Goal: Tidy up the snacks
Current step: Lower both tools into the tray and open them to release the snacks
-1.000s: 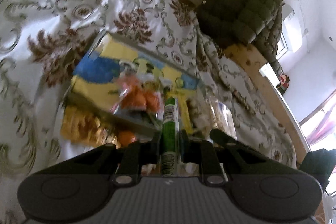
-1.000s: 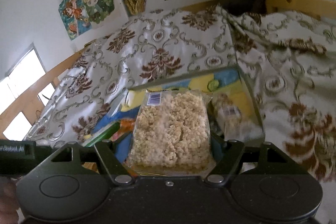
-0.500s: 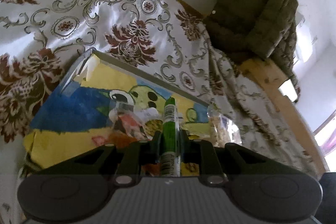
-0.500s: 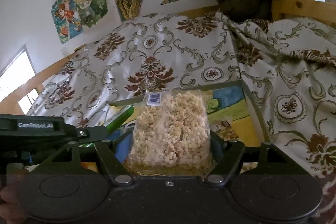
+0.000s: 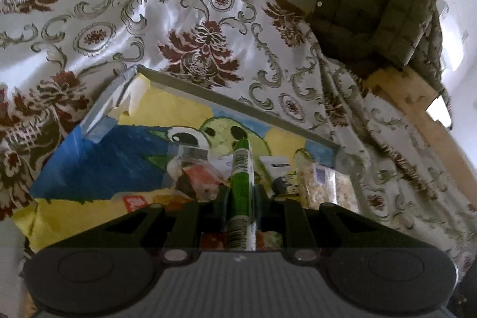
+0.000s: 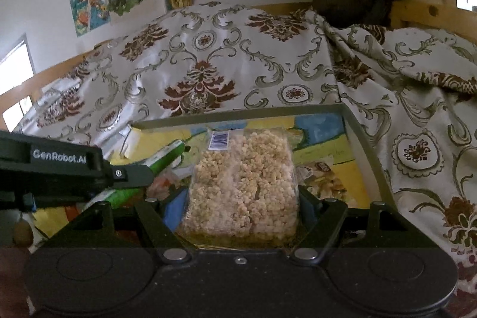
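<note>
My left gripper [image 5: 240, 192] clamps the green stick pack [image 5: 242, 169]; my right gripper [image 6: 243, 198] grips the puffed-grain bag [image 6: 243, 184], both above the tray [image 6: 354, 136]. Judgement: lower onto bare tray floor, release 1 at a time.

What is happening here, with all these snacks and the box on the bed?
A person is sorting snacks with two tools. The left hand-held gripper is shut on a thin green snack packet. The right hand-held gripper holds a clear bag of puffed rice snack. Both are held over a shallow tray with a cartoon picture lining, which lies on the patterned bedspread. Some wrapped snacks already lie in the tray.
</note>
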The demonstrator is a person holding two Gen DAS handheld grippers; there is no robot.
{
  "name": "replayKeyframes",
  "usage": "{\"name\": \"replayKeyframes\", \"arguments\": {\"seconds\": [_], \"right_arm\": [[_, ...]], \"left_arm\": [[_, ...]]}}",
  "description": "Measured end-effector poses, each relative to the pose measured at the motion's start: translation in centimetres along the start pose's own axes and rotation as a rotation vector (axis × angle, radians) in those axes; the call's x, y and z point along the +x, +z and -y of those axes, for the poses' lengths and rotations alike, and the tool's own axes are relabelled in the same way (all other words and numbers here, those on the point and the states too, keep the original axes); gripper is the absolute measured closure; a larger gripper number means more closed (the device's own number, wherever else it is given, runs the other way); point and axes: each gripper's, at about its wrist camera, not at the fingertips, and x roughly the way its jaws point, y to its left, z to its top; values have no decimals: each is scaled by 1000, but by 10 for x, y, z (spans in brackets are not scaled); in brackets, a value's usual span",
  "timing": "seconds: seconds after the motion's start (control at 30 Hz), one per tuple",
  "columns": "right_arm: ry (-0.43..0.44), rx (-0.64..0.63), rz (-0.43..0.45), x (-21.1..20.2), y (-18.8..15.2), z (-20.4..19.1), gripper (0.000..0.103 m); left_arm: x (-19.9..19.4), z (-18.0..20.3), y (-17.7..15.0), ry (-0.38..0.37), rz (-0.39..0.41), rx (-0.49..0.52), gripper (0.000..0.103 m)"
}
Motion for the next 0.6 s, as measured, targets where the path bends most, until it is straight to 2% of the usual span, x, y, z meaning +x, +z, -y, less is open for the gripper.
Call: {"name": "replayKeyframes", "arguments": {"seconds": [0.1, 0.27, 0.37, 0.57, 0.6], "right_arm": [[-13, -27, 1, 1, -2, -3, 27], [-29, -40, 0, -1, -3, -4, 27], [-44, -42, 17, -8, -1, -5, 27], [-59, -67, 93, -36, 13, -6, 17], [-61, -63, 104, -41, 16, -5, 14]], "left_arm": [[2, 3, 0, 50, 3, 24, 83], [1, 5, -2, 55, -5, 33, 82], [-7, 10, -3, 62, 11, 47, 75], [-35, 25, -1, 69, 59, 101, 50], [-43, 28, -1, 71, 73, 105, 43]]}}
